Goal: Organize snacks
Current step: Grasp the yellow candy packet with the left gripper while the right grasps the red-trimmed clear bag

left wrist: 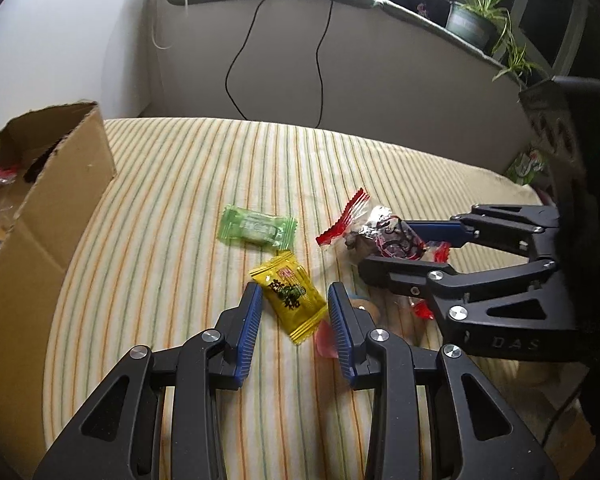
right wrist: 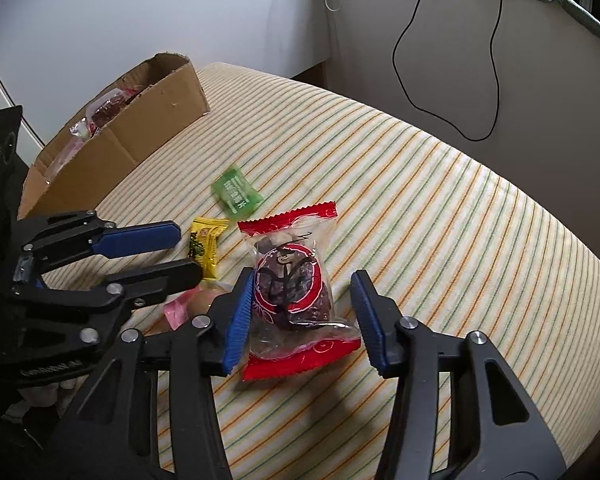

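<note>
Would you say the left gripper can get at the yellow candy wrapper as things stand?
Probably yes: the left gripper is open, its fingers already flank the yellow candy wrapper on the striped cloth, and nothing lies between them.

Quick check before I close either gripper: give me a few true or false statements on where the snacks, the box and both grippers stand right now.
1. The left gripper is open around the yellow candy. True.
2. The right gripper is shut on the red date packet. False: its jaws are open, with the packet lying between them on the striped cloth.
3. The green candy lies loose on the cloth, with neither gripper around it. True.
4. The cardboard box is empty. False: wrapped snacks show inside it.
5. The green candy is inside the box. False: it lies on the cloth outside it.
</note>
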A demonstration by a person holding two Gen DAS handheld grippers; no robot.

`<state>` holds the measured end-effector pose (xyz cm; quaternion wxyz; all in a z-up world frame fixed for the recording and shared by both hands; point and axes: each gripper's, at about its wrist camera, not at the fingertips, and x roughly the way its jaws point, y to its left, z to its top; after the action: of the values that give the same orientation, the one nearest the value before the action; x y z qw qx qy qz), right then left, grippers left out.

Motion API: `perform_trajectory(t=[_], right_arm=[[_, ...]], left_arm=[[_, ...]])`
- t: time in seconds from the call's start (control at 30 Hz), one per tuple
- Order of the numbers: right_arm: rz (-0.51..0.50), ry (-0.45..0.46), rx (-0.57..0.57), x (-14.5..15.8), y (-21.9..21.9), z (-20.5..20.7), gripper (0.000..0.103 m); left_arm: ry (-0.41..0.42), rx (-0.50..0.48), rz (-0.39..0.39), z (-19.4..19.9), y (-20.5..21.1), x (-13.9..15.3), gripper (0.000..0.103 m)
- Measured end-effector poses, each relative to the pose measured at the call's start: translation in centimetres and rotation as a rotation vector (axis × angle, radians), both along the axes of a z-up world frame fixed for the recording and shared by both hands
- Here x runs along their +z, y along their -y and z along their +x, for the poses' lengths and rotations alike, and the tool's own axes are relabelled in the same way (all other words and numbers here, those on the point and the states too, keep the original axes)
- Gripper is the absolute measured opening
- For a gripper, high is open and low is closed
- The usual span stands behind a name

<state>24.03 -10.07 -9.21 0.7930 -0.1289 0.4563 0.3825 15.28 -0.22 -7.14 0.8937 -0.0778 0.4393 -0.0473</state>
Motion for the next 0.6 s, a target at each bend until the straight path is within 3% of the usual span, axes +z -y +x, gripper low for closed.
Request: perform_trajectory(t=[0.23,0.3,0.5,0.6], right_arm=[[-0.002,0.0,0.004,0.0,0.2,0.1,0.049],[-0.005,-0.002,0.006,0.0,0.2,0.1,0.05],[-0.014,-0.001,0.004,0.1,0.0,0.0,0.048],[-0.008,-0.001,-0.006,0.1,0.0,-0.1,0.047]], left_arm=[[0.001,-0.008,0.062,0.8,1.0,-0.1,0.032],[0.007,-0.01,0.1,0.7,1.4,-0.2,0.026],[0.011,0.004,0.086,0.8,0.6,0.0,0.009],[0.014,0.007,0.07,0.5,0.4,0.0,0.008]])
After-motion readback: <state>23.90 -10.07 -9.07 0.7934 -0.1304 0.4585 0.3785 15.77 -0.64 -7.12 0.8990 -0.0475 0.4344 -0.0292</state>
